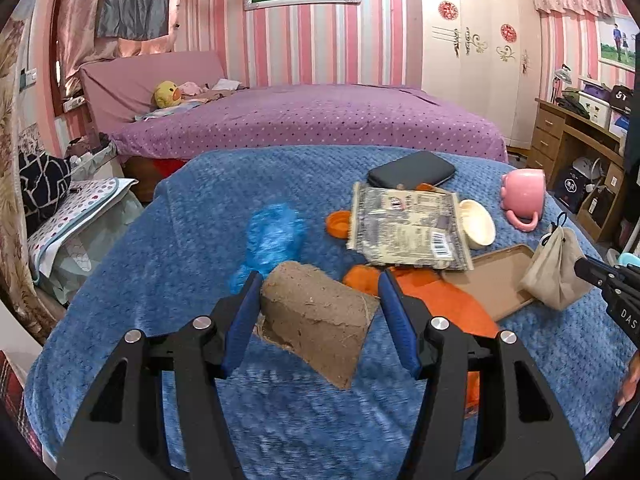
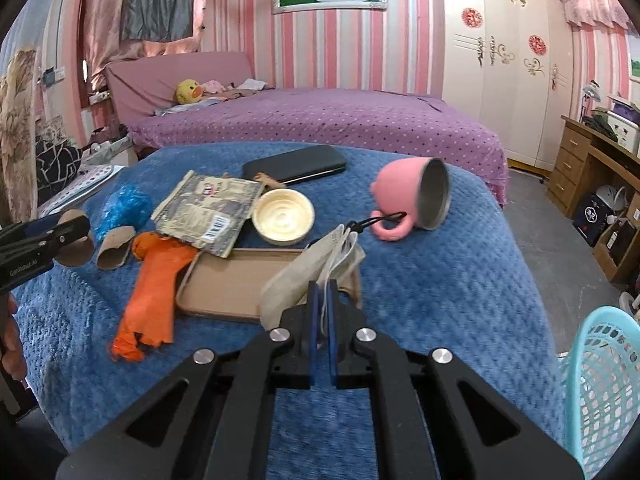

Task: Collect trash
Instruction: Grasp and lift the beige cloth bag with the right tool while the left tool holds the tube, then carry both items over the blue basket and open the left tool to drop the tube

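While my right tongs point(image 2: 323, 312) are pinching the beige pouch point(image 2: 316, 272) by its lower edge above the brown tray point(image 2: 224, 284), I am judging it best to swing it low and slowly toward the blue basket point(image 2: 604, 380) at my right, so the thin cloth is not slipping out. My left tongs point(image 1: 318, 312) are standing half wide around a cardboard tube point(image 1: 316, 320) over the blanket point(image 1: 200, 240); whether the pads are pressing it I cannot tell, so I am keeping that hand level.

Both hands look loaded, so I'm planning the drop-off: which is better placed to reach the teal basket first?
Probably right. The right gripper, jaws shut on the pouch, has the basket close at its right; the left gripper, holding the tube, sits farther left.
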`<action>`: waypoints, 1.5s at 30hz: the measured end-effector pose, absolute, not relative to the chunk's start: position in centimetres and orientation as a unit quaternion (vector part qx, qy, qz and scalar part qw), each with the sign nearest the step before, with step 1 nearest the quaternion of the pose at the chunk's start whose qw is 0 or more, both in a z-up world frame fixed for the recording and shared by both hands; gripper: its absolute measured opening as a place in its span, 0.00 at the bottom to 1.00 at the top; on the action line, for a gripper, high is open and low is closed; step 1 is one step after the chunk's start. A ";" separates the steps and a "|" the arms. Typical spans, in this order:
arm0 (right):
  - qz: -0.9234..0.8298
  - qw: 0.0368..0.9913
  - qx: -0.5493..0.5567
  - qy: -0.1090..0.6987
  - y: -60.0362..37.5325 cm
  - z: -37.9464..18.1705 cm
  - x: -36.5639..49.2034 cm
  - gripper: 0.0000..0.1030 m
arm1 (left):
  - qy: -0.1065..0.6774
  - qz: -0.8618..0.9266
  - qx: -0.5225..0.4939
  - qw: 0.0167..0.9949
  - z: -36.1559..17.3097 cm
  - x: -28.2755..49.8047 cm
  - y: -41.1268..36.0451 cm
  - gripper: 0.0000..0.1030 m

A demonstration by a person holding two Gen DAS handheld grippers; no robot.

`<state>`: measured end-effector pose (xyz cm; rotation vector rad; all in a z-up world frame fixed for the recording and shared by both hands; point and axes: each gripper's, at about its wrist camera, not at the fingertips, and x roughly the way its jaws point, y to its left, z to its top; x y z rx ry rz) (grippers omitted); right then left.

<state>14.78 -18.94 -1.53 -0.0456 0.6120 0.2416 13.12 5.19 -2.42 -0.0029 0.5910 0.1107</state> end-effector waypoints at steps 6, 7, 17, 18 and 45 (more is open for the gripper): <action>0.114 0.950 -0.020 0.290 -21.0 -0.9 14.2 0.04 | 0.287 0.045 0.008 0.957 -2.2 13.1 2.4 0.56; 0.112 0.951 -0.021 0.287 -21.5 -0.7 14.0 0.04 | 0.287 0.044 0.011 0.957 -2.3 13.1 2.0 0.56; 0.073 0.959 -0.014 0.275 -27.3 0.1 12.4 0.03 | 0.284 0.025 0.027 0.958 -2.5 12.9 -1.9 0.56; 0.067 0.959 -0.014 0.275 -28.1 0.1 12.1 0.03 | 0.284 0.023 0.028 0.958 -2.5 12.9 -2.2 0.56; -0.040 0.961 0.018 0.272 -43.4 -0.3 8.2 0.03 | 0.259 -0.043 0.053 0.963 -0.2 11.4 -14.9 0.56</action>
